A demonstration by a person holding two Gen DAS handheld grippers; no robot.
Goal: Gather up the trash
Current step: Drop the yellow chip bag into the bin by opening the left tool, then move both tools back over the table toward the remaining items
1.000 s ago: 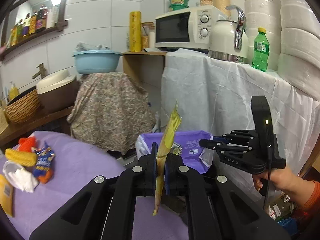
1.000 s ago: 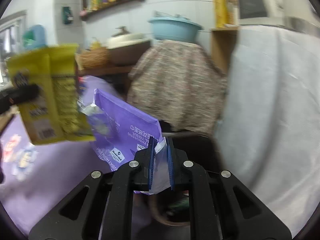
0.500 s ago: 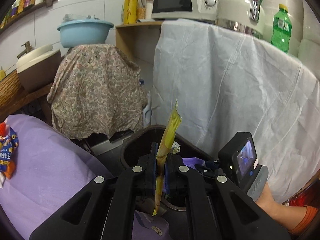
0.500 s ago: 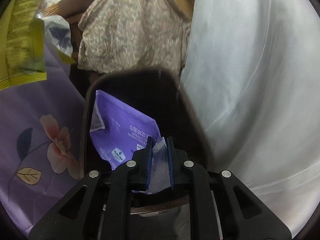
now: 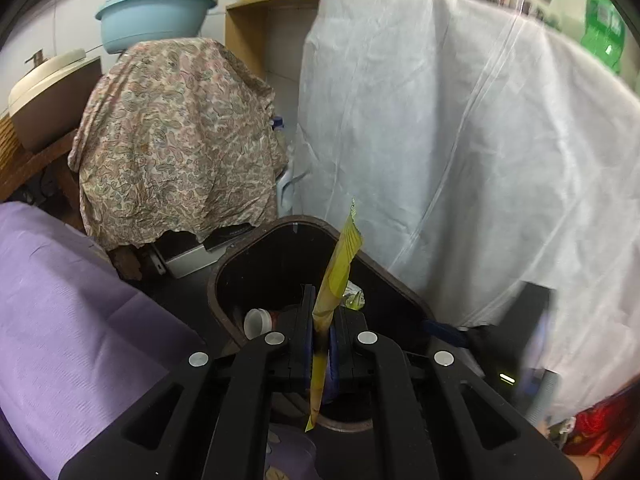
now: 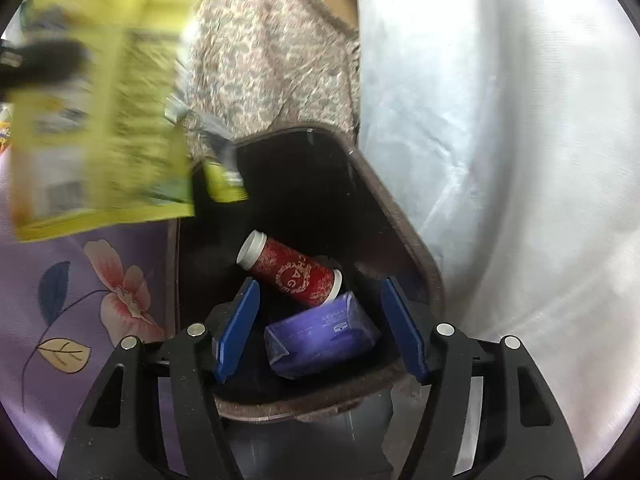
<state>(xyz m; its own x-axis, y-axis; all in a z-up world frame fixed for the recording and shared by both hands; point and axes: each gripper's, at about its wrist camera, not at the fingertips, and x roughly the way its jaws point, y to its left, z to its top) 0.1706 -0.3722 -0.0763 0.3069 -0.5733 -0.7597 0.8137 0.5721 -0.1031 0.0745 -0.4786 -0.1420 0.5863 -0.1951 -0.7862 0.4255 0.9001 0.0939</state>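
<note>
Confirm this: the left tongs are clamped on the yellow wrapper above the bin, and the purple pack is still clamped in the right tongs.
Wrong on the purple pack. The right wrist view shows it lying loose in the bin under the red can, with the right tongs opening. The left tongs do clamp the yellow wrapper.

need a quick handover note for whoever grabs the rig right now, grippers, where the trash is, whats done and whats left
Left gripper: shut on the yellow wrapper, held over the bin.
Right gripper: jaws opening above the bin, nothing between the pads.
In the bin: purple tissue pack and red can.
Done: purple pack dropped in.
Left: release the yellow wrapper into the bin, then look for any other trash on the table.
</note>
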